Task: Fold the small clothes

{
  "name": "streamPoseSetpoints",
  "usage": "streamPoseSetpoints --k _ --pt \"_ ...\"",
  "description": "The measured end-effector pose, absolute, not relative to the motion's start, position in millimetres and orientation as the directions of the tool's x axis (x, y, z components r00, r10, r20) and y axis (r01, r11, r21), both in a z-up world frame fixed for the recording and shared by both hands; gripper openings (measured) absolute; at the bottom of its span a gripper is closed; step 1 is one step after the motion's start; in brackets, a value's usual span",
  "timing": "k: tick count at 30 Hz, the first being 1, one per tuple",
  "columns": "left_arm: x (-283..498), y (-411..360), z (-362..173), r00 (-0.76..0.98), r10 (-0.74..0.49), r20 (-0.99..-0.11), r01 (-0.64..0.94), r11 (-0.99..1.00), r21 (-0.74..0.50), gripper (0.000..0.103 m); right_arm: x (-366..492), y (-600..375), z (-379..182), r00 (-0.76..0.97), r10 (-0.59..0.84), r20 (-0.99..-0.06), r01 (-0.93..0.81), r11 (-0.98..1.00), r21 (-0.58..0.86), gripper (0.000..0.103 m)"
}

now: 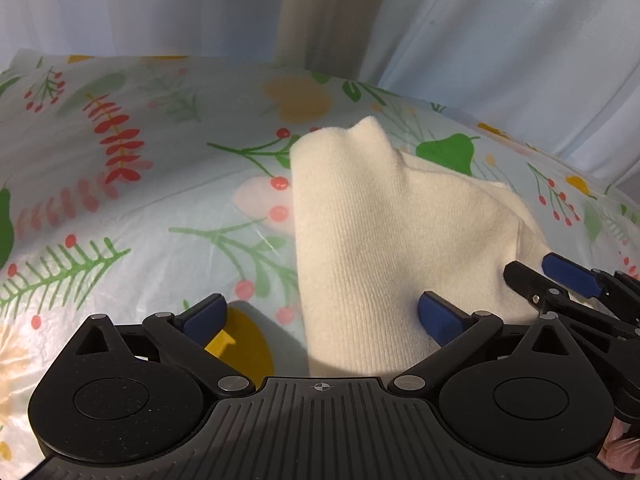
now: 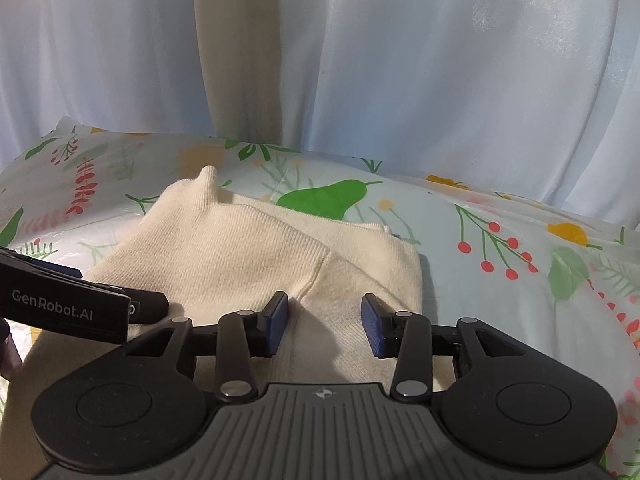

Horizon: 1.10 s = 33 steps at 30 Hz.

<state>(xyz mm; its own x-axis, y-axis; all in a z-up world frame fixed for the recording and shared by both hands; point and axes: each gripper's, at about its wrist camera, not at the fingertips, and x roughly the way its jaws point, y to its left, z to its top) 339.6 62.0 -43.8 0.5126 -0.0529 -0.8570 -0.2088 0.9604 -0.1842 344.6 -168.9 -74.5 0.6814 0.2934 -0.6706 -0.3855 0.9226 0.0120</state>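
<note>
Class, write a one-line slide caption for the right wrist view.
Open right gripper poised over a folded cream knit garment on a floral-print plastic tablecloth.

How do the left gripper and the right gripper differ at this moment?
The left gripper stands wide open, with the cream knit garment against only one pad; the right gripper is narrower, both pads over the garment, not pinching it. Both have blue pads and point down at the floral cloth.

We read one text only: "GenRobot.AI", in pale letters on the black side of the left gripper (image 2: 148, 306), where it reaches in from the left edge of the right wrist view. We find nothing else legible.
</note>
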Motion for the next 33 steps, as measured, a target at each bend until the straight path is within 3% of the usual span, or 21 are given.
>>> streamPoseSetpoints --k 5,7,11,16,24,29,33 --pt "255 79 -12 0.582 -0.029 -0.813 -0.221 0.956 -0.192 0.103 283 -214 -58 0.715 0.29 -0.636 -0.287 0.951 0.11 0.049" --pt "219 78 -12 0.572 -0.027 -0.82 -0.213 0.96 -0.18 0.103 249 -232 -54 0.692 0.328 -0.643 -0.271 0.944 0.189 0.067" --pt "163 69 -21 0.505 0.049 -0.862 -0.277 0.955 -0.108 0.103 183 -245 -58 0.61 0.352 -0.71 -0.285 0.934 0.217 0.079" --pt "130 53 -30 0.436 0.07 -0.897 -0.236 0.971 -0.039 0.103 137 -238 -64 0.476 0.365 -0.8 -0.292 0.924 0.247 0.099" --pt "130 36 -15 0.434 0.038 -0.9 -0.169 0.985 -0.04 0.103 125 -213 -30 0.558 0.253 -0.79 -0.324 0.943 0.073 0.099" --pt "139 27 -4 0.436 -0.001 -0.9 -0.128 0.99 -0.063 0.103 135 -213 -19 0.519 0.296 -0.802 -0.315 0.938 0.143 0.099" --pt "144 18 -1 0.446 0.028 -0.894 -0.117 0.993 -0.027 0.103 142 -204 -20 0.499 0.213 -0.84 -0.254 0.963 0.093 0.099"
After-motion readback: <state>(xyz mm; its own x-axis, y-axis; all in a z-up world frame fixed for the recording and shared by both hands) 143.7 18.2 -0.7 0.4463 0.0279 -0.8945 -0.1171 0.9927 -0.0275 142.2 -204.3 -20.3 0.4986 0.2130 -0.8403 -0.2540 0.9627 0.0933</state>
